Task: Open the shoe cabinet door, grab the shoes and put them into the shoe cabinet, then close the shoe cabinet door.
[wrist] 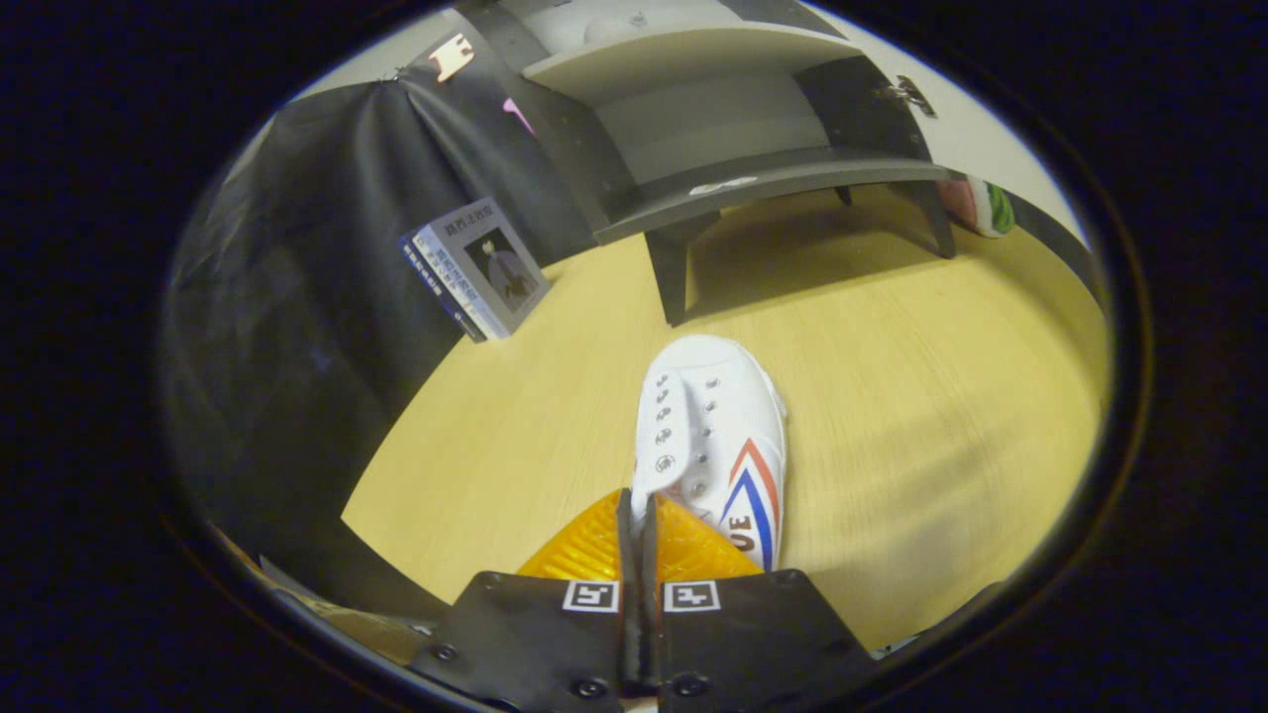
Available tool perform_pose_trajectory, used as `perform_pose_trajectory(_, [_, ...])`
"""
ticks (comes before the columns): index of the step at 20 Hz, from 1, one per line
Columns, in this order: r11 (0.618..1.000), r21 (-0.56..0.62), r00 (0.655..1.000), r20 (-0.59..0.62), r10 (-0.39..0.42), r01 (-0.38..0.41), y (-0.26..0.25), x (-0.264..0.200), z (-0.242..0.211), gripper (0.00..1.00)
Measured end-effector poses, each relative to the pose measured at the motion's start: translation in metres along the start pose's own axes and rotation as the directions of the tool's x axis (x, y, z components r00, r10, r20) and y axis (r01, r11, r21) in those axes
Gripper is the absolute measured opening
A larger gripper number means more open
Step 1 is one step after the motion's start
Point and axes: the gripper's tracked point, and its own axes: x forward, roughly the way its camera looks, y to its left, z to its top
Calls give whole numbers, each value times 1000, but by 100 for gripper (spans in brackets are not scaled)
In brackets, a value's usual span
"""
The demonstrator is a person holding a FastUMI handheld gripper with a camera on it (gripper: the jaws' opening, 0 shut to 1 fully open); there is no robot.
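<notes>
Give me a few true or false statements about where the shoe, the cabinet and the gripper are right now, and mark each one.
1. The gripper is shut on the edge of the white shoe. True.
2. The shoe already sits on a cabinet shelf. False: it is over the wooden floor, short of the shoe cabinet.
3. The cabinet's inside is open to view. True.
4. A book leans against the black cloth beside the cabinet. True.
5. The shoe is plain white. False: it has red and blue stripes on its side.
</notes>
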Motion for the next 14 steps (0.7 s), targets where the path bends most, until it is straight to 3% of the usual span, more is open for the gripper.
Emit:
perform_pose_trajectory(5, [998,-62,998,54,-14,17,4,13,4,7])
perform_pose_trajectory(12, [980,-84,979,120,-167,178,0,30,7,17])
perform_pose_trajectory(14, [981,-86,981,101,-166,175,1,30,5,11])
